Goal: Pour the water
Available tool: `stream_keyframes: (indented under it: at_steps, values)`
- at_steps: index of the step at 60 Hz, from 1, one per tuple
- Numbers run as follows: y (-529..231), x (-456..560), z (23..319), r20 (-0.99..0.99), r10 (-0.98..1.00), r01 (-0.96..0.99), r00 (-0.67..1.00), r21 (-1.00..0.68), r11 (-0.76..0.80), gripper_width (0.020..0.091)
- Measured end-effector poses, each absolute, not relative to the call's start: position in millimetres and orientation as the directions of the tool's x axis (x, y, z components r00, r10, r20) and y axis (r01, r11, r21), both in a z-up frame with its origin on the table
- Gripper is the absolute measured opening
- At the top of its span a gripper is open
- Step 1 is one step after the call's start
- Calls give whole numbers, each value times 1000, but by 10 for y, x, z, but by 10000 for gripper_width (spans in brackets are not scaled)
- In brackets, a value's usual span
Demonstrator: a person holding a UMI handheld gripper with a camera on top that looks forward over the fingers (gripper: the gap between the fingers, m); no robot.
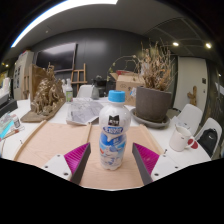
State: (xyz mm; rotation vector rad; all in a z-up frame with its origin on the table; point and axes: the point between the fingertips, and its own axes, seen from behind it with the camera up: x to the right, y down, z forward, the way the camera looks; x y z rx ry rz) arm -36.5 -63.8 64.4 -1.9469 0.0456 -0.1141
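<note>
A clear plastic bottle (113, 133) with a blue cap and a white and blue label stands upright on the wooden table (60, 140). It sits between my gripper's (112, 160) two fingers, toward their tips, with a gap on each side. The magenta pads (76, 155) face inward left and right of the bottle's lower half. The gripper is open and touches nothing. A white cup (185, 138) with a red stripe stands on the table to the right, past the right finger.
A large grey pot with dry plants (153, 100) stands behind the bottle to the right. Another dry plant arrangement (45, 95) is at the back left. White chairs (207, 130) line the right side, and a small object (10, 125) lies at the far left.
</note>
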Motion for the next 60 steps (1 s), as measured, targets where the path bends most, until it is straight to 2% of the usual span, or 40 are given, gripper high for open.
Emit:
stream_keyframes:
  at_steps: [9,12,17,32,40,44,52,60]
  values:
    - [-331,-352,504,76,-94,38,993,-934,-355,746]
    - [-286,-335,496,88,-99,48,991,-936,-347,683]
    - [-229,-298,508,96,-100,58,990,-942,-329,537]
    - [-209,-303,495,79,-99,42,992,-943,-330,352]
    - [-211,-295,544,51,-78,21,996,-938,-345,351]
    - [-201,-294,682,-18,-75,-43,997,-941,-335,349]
    - [-150,-125,1159,-298,-85,-309,951,-906,-289,348]
    - [-95,168,1640,-626,-69,-623,777,-747,-235,347]
